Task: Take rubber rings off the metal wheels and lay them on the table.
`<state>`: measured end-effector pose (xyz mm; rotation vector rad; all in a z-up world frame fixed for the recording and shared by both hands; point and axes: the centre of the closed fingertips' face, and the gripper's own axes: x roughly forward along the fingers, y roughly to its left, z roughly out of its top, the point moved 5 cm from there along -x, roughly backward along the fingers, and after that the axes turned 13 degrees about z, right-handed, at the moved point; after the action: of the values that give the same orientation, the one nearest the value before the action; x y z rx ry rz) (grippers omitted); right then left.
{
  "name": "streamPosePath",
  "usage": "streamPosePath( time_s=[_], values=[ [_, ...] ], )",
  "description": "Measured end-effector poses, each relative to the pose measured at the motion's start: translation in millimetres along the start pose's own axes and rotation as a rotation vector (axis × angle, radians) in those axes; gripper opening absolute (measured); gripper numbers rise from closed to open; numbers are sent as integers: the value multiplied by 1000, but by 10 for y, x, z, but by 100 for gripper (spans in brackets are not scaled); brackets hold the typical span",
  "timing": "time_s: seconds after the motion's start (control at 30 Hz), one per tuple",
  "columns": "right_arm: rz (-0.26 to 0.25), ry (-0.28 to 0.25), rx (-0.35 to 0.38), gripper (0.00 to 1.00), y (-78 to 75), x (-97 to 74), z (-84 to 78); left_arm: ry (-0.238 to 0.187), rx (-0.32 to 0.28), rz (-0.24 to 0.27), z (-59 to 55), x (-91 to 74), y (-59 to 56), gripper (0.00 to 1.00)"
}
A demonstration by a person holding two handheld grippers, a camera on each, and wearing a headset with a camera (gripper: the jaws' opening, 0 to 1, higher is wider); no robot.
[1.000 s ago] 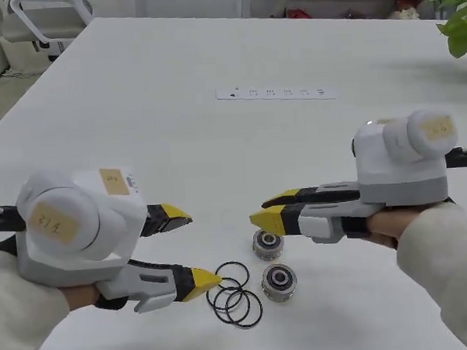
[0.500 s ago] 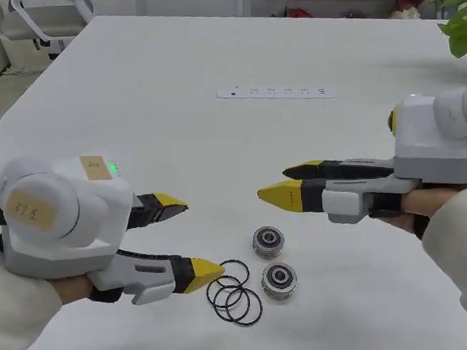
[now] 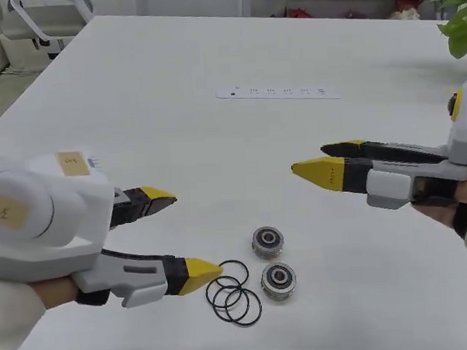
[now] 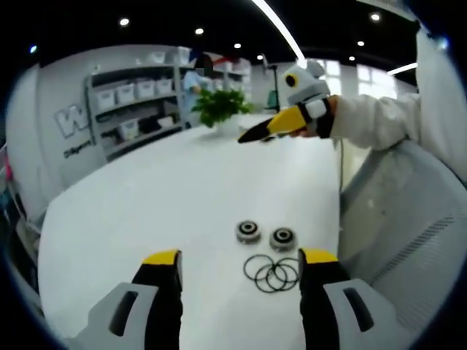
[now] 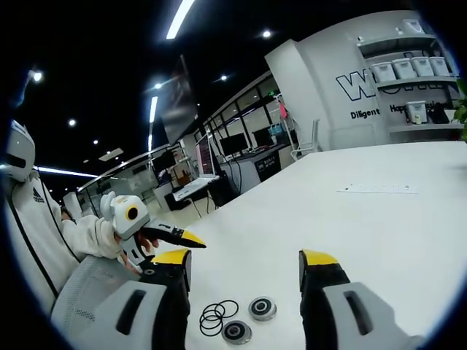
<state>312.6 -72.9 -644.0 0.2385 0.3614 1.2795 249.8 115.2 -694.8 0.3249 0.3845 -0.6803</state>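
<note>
Rubber rings lie flat, overlapping, beside two axle-up metal wheels.

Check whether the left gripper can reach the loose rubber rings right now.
Probably yes: the left gripper is open, and the rubber rings lie just past its lower finger's tip, with nothing between them.

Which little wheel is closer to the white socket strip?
The far wheel, higher in the head view. The other wheel lies nearer the person, farther from the socket strip.
</note>
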Motion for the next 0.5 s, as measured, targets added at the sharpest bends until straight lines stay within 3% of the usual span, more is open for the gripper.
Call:
streamPosePath(
  time_s=[0.5],
  values=[
    [-6, 70, -33, 58, 47, -123, -147, 5, -19, 21, -33, -92, 40, 72]
  ],
)
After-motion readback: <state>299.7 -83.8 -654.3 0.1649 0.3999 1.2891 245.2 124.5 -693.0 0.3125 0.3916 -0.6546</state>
